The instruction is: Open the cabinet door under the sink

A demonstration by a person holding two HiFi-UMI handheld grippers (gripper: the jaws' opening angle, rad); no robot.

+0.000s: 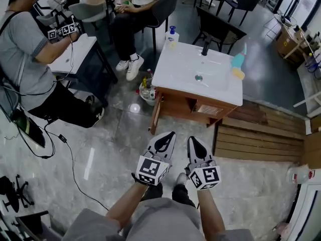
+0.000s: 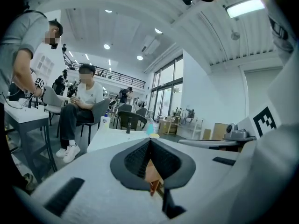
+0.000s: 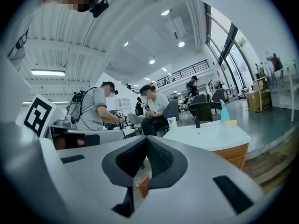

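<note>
The sink cabinet point(image 1: 190, 106) is wooden, with a white basin top point(image 1: 185, 67) and a black faucet point(image 1: 205, 46). It stands ahead of me on the tiled floor. Its left door point(image 1: 155, 116) stands swung out toward me, seen edge-on. My left gripper point(image 1: 169, 136) and right gripper point(image 1: 193, 140) hang side by side in front of the cabinet, short of it and touching nothing. Both are shut and empty. In the left gripper view the closed pads point(image 2: 140, 160) meet below the basin top point(image 2: 114, 135). The right gripper view shows the basin top point(image 3: 210, 133) beyond its closed pads point(image 3: 159, 157).
A bowl of bottles point(image 1: 146, 90) sits on the floor by the cabinet's left side. A wooden platform point(image 1: 261, 134) lies to the right. One person sits on a chair point(image 1: 163, 6) behind the sink. Another person point(image 1: 30, 49) works at a white table point(image 1: 75, 54). Cables point(image 1: 65, 149) trail across the floor.
</note>
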